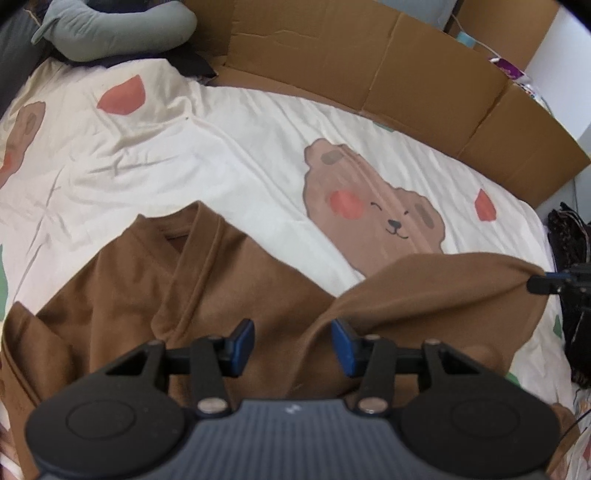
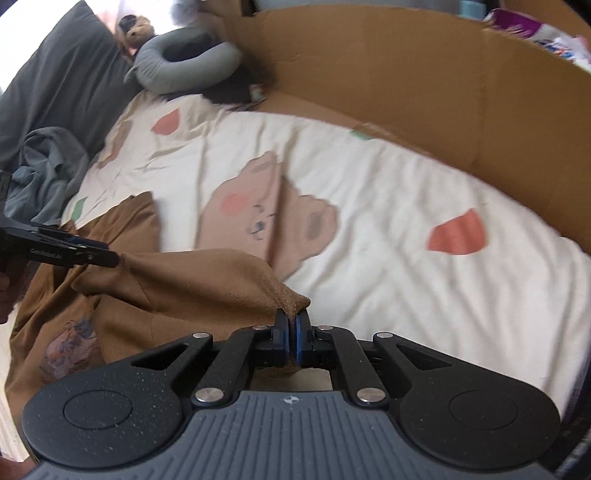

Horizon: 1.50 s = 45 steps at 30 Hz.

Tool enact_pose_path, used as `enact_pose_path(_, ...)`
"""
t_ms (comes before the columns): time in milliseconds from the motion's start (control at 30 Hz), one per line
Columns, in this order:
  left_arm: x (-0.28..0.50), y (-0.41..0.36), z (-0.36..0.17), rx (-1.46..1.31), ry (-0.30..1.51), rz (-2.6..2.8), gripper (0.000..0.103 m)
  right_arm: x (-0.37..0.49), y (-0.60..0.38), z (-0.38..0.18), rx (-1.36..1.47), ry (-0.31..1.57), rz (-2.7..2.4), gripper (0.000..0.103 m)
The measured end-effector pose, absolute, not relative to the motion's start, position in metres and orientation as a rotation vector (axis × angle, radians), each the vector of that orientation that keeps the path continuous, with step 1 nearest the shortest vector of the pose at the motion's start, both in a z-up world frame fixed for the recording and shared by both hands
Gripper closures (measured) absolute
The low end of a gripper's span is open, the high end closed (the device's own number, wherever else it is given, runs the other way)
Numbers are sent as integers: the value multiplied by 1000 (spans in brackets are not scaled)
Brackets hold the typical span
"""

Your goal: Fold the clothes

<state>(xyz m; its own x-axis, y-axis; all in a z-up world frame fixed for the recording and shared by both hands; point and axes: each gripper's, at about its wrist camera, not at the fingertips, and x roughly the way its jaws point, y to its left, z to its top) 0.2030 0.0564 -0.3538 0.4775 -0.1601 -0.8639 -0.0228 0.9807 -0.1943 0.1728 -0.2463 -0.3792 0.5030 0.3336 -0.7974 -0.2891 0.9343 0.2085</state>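
Shirt: brown shirt (image 1: 236, 280) lies spread on the bed (image 1: 240, 147), one edge lifted off the sheet.
Right tool: the right tool (image 2: 291, 317) is pressed together, pinching a corner of the shirt and holding it raised.
Left tool: the left tool (image 1: 292, 341) has its fingers spread above the shirt; whether they touch the cloth I cannot tell.
Bed: white sheet printed with a bear (image 1: 373, 206).
Beyond: a cardboard wall (image 1: 369, 66) along the far side, a grey neck pillow (image 1: 122, 29) at the head.
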Motion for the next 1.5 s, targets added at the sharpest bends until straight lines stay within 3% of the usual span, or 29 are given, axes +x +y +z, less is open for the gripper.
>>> enact_pose_path(333, 206, 45, -355, -210, 1068, -136, 54, 163, -289, -364, 70, 971, 254, 102)
enact_pose_path(567, 203, 40, -362, -210, 1093, -158, 55, 153, -282, -404, 78, 1141, 270, 101)
enact_pose_path(700, 203, 39, -363, -214, 1102, -171, 62, 147, -279, -419, 99, 1205, 276, 96)
enact_pose_path(1000, 201, 33, -364, -210, 1100, -202, 76, 161, -297, -392, 149, 1114, 265, 84)
enact_pose_path(1500, 186, 52, -339, -269, 997, -148, 74, 212, -231, -355, -64, 1024, 494, 82)
